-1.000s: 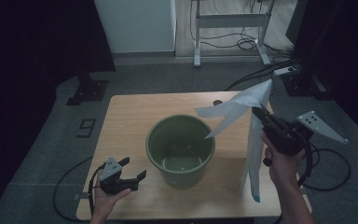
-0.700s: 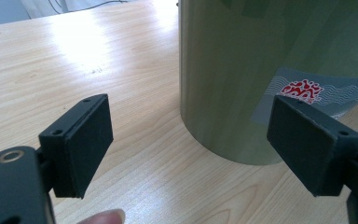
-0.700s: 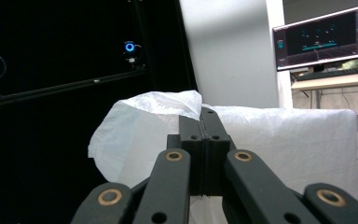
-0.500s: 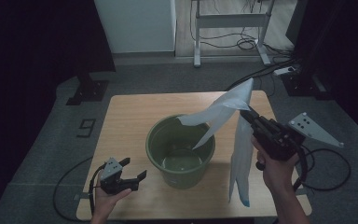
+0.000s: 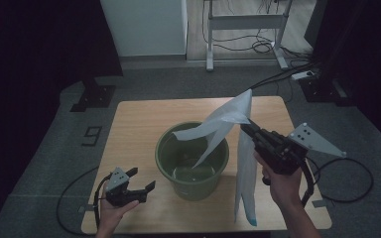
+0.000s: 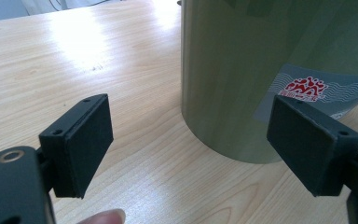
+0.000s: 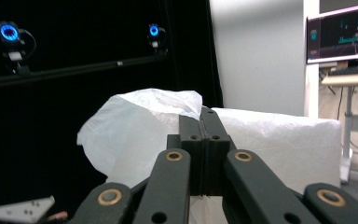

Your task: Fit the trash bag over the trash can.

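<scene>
— While the right gripper (image 5: 245, 126) hangs above the desk's right half, what does it hold?

— Its jaws are pressed together on a white plastic bag (image 5: 228, 124), pinching the film near the top. The right gripper view shows the two black jaws meeting with the bag (image 7: 140, 126) bunched around their tips.

— Where does the bag lie?

— One flap reaches left over the rim of the green bucket (image 5: 192, 158) and dips into its mouth. The other part hangs straight down beside the bucket's right side, and its lower end comes close to the desk's (image 5: 134, 124) near edge.

— And the bucket?

— It stands upright about the middle of the desk, a little toward the near edge. A grey label with a red mark (image 6: 307, 88) sits on its wall, as the left gripper view shows.

— What about the left gripper (image 5: 139, 183)?

— It rests low at the desk's near left corner, pointing at the bucket, just beside its wall. Its jaws are spread wide with nothing between the pads (image 6: 91, 135) but bare wood.
</scene>
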Motion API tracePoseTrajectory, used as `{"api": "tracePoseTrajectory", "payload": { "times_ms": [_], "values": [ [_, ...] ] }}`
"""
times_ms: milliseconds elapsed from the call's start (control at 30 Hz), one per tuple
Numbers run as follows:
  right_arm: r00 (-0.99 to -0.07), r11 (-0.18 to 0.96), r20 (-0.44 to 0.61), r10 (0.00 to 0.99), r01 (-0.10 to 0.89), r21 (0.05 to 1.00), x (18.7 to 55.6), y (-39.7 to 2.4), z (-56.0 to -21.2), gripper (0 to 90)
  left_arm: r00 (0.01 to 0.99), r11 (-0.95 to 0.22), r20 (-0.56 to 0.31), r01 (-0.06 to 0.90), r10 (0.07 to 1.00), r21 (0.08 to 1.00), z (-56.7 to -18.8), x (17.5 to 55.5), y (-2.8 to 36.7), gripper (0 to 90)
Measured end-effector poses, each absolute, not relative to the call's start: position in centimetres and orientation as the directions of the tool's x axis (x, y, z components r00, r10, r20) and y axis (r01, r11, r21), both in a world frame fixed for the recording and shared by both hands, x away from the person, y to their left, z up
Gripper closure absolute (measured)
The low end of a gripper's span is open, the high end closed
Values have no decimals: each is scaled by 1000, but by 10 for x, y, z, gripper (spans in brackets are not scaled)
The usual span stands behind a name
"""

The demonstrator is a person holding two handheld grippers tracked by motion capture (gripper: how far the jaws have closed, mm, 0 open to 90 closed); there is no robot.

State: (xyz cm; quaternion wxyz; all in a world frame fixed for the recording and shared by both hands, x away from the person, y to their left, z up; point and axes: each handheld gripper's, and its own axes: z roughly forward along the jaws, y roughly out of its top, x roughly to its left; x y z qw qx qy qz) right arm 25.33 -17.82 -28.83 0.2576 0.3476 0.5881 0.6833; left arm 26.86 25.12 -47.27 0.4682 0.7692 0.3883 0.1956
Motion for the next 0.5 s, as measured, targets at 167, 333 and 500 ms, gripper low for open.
{"api": "tracePoseTrajectory", "payload": {
  "times_ms": [167,333,500],
  "values": [
    [-627,-148,182,758,107,983,257,-175,-310,889,616,-244,-72,412,784,878,-470,267,253,141],
    [-628,-118,188,755,152,981,255,-175,-333,889,605,-203,-101,413,790,888,-461,265,256,152],
    [-633,-115,216,743,196,974,257,-169,-351,889,596,-182,-109,407,796,895,-449,259,257,182]
  ]
}}
